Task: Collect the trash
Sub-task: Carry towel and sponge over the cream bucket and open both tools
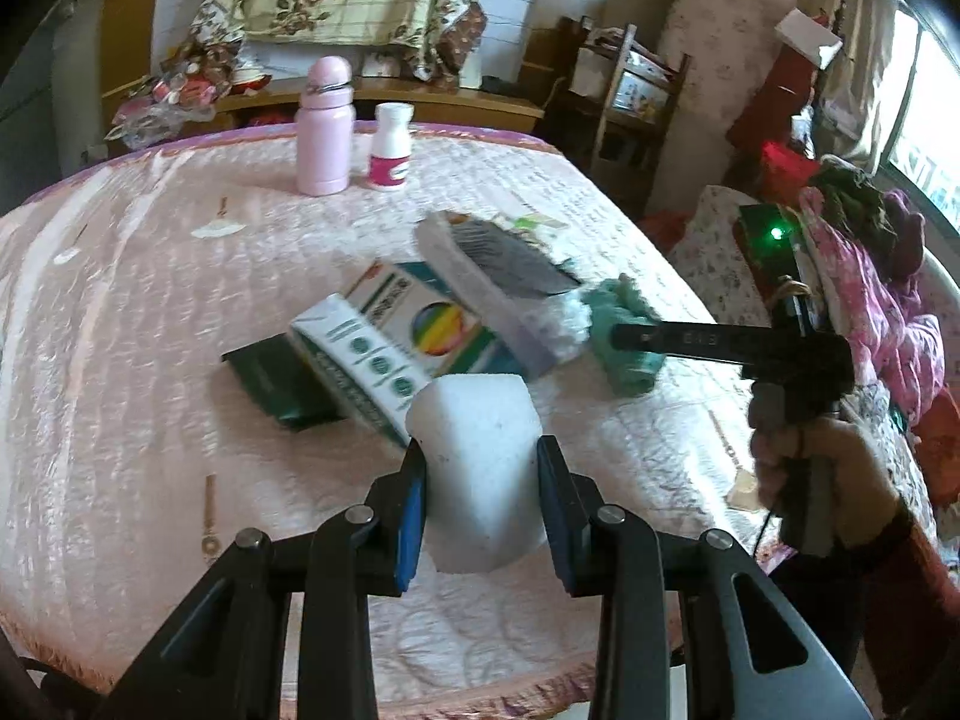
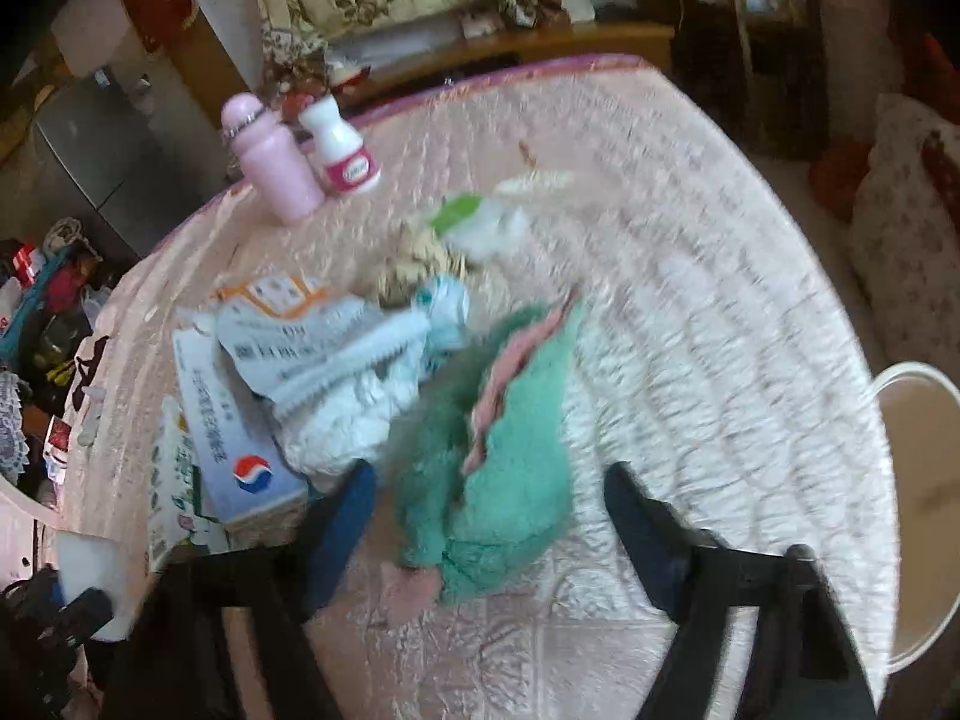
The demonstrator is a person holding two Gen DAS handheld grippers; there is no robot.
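My left gripper point(image 1: 480, 480) is shut on a white foam block point(image 1: 474, 420), held above the pink quilted table point(image 1: 150, 330). A pile of trash lies mid-table: a rainbow-printed carton point(image 1: 414, 330), a dark green packet point(image 1: 270, 378), a crumpled white wrapper point(image 2: 336, 354) and a blue-white box point(image 2: 240, 450). A green fuzzy cloth point(image 2: 510, 468) with a pink strip lies between the fingers of my right gripper point(image 2: 492, 516), which stands open around it; the pads do not press on it. The left wrist view shows the right gripper point(image 1: 624, 336), in a hand, reaching the green cloth point(image 1: 630, 360).
A pink bottle point(image 1: 324, 126) and a white bottle with a pink label point(image 1: 390, 147) stand at the table's far side. A white round container point(image 2: 918, 420) sits off the table's right edge. Cluttered furniture and a flowered cushion point(image 2: 900, 240) surround the table.
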